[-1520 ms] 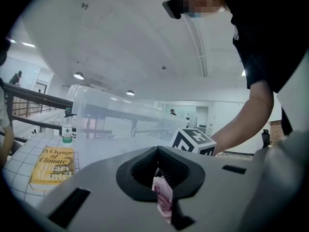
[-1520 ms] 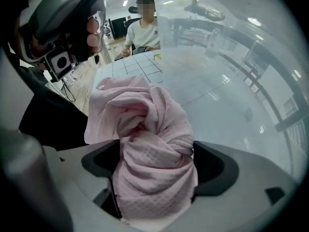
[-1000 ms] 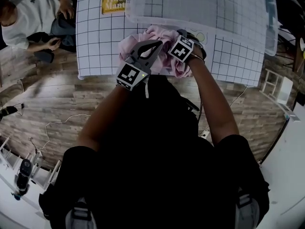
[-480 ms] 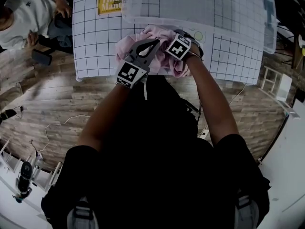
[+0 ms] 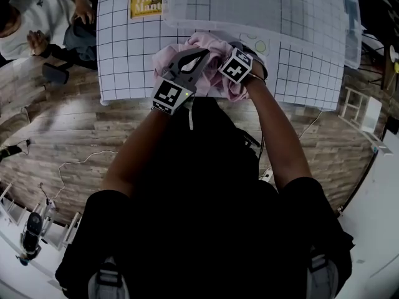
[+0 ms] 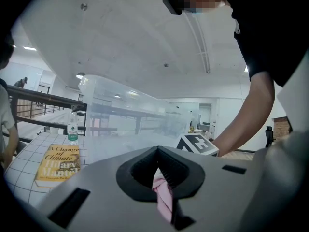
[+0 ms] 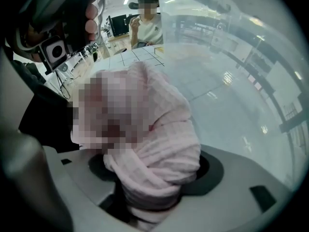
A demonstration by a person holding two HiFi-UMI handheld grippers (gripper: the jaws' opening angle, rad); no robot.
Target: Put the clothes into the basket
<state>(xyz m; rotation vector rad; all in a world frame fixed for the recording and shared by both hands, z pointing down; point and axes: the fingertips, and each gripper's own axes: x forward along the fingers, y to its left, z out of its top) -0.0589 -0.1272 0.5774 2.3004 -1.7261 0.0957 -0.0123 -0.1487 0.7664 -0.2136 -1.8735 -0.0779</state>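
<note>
Right gripper (image 7: 149, 202), jaws just closing, clamps a thick bunch of the pink garment (image 5: 212, 45) at the gridded table's (image 5: 124, 55) near edge, just outside the clear basket (image 5: 268, 8); left gripper (image 6: 158, 152) pinches a thin fold.

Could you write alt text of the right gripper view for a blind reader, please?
The right gripper holds a bunched pink garment, its jaws having just been closing on it. A clear plastic bin fills the right side; a person in a white shirt is beyond the table.
</note>
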